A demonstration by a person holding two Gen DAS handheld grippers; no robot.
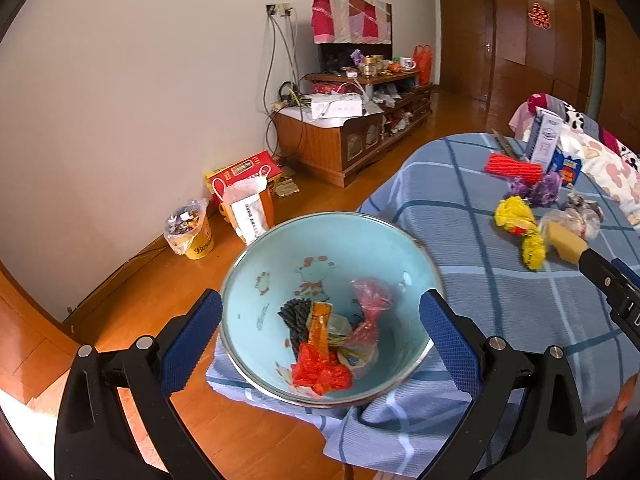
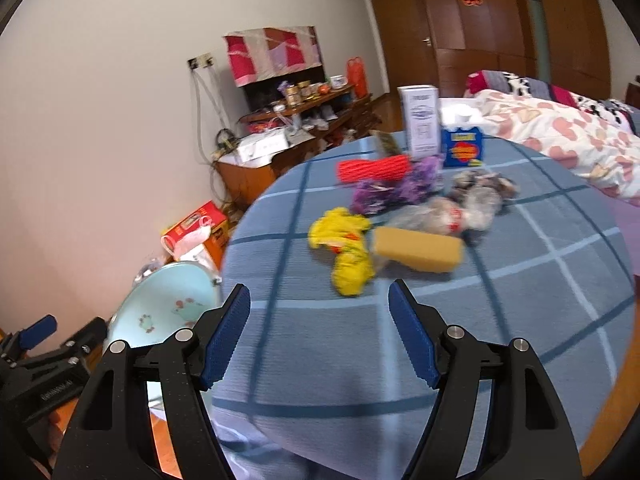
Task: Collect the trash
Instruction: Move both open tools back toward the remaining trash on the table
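Note:
A pale blue bowl [image 1: 280, 256] sits at the near edge of the table under a blue checked cloth [image 1: 480, 240]. In it lie red plastic [image 1: 320, 374], an orange wrapper [image 1: 320, 326], a black cord and a pink bag. My left gripper [image 1: 320, 300] is open, its fingers standing wide on either side of the bowl with no pad pressing on it. My right gripper [image 2: 320, 290] hangs open and empty over the cloth. Ahead of it lie a crumpled yellow bag [image 2: 344, 248], a yellow sponge [image 2: 416, 250], clear plastic bags [image 2: 452, 210] and purple wrap [image 2: 392, 188].
A red roll [image 2: 374, 170], a white carton [image 2: 419, 120] and a blue box [image 2: 462, 148] stand at the table's far side. A bed with a heart-patterned quilt [image 2: 560, 136] is on the right. On the floor lie a yellow tub of wrappers [image 1: 192, 228], boxes and a wooden cabinet [image 1: 332, 140].

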